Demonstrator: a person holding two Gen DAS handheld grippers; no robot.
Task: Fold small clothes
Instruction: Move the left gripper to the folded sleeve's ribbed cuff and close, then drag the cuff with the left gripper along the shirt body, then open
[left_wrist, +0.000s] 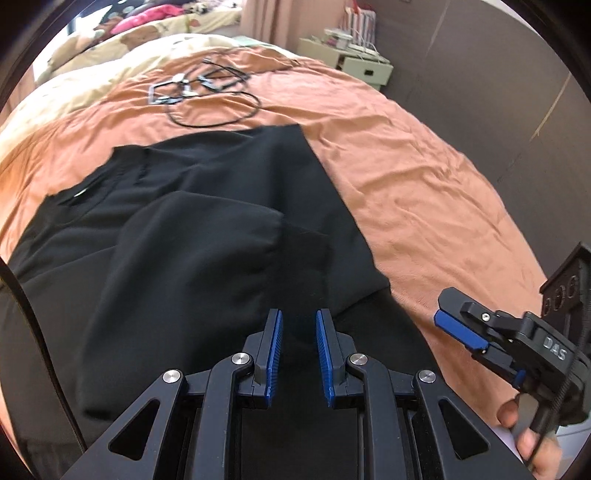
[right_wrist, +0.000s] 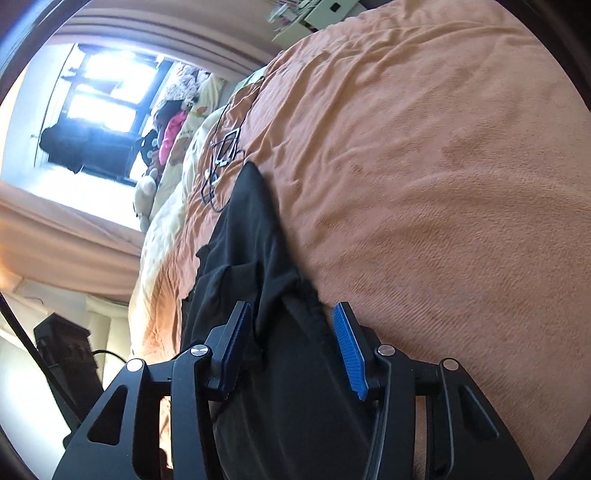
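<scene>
A black garment (left_wrist: 203, 221) lies spread on the orange bedspread (left_wrist: 406, 166), with one flap folded over its middle. My left gripper (left_wrist: 298, 314) hovers over its near part, pointing steeply down. Its blue pads (left_wrist: 275, 354) stand a narrow gap apart, and I see no cloth pinched between them. My right gripper (left_wrist: 443, 310) sits at the garment's right edge, held by a hand (left_wrist: 524, 435). In the right wrist view the right gripper (right_wrist: 291, 310) is rolled sideways and open. A bunched hem of the garment (right_wrist: 251, 229) lies between its pads, which do not clamp it.
Black cables and small flat devices (left_wrist: 207, 99) lie on the bedspread beyond the garment. A cream quilt (left_wrist: 74, 74) and pillows fill the far left. A pale nightstand (left_wrist: 354, 59) stands past the bed. The bed's right side (right_wrist: 424, 147) is bare orange cloth.
</scene>
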